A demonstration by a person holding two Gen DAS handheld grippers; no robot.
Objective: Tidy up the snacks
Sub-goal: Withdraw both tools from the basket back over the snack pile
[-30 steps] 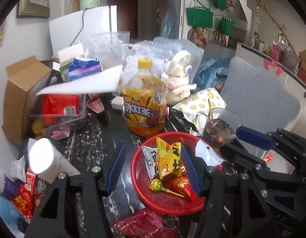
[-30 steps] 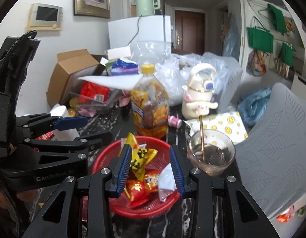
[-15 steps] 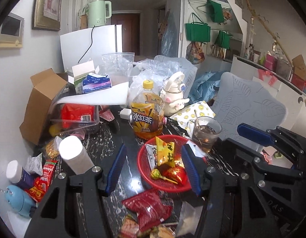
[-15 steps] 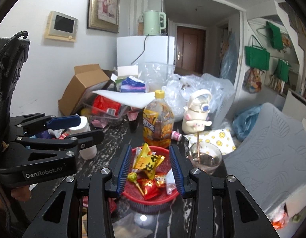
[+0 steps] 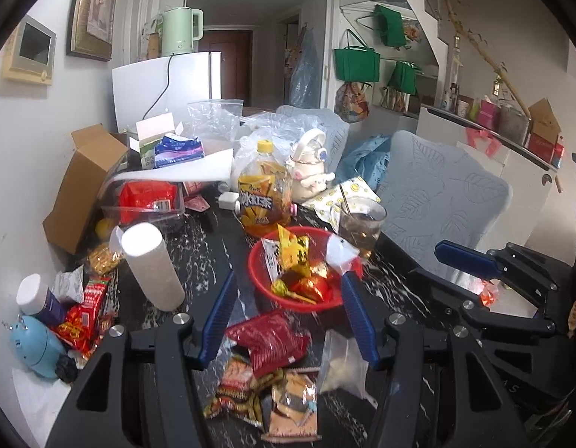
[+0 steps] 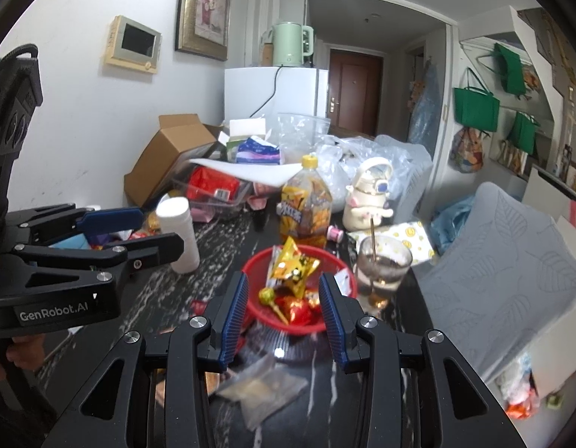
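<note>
A red basket (image 5: 258, 280) (image 6: 250, 265) stands on the dark marble table and holds a yellow packet (image 5: 293, 252) (image 6: 293, 265), a lollipop and red wrapped sweets. In front of it lie loose snacks: a red packet (image 5: 269, 339), several small packets (image 5: 250, 392) and a clear bag (image 5: 344, 362) (image 6: 262, 384). My left gripper (image 5: 288, 280) (image 6: 161, 231) hovers open over these loose snacks, holding nothing. My right gripper (image 6: 283, 283) (image 5: 448, 261) hangs beside it to the right, jaws narrowly apart and open, with nothing between them.
Behind the basket are an iced tea bottle (image 5: 263, 198), a glass with a spoon (image 5: 360, 224) and a white kettle-shaped jug. A paper roll (image 5: 152, 265), more snack packets (image 5: 86, 310), a clear box and a cardboard box (image 5: 83, 186) crowd the left. A covered chair (image 5: 437, 201) is at the right.
Both grippers have drawn back from the basket and risen slightly. The basket looks smaller and farther off, and the loose packets in front of it have come into view.
</note>
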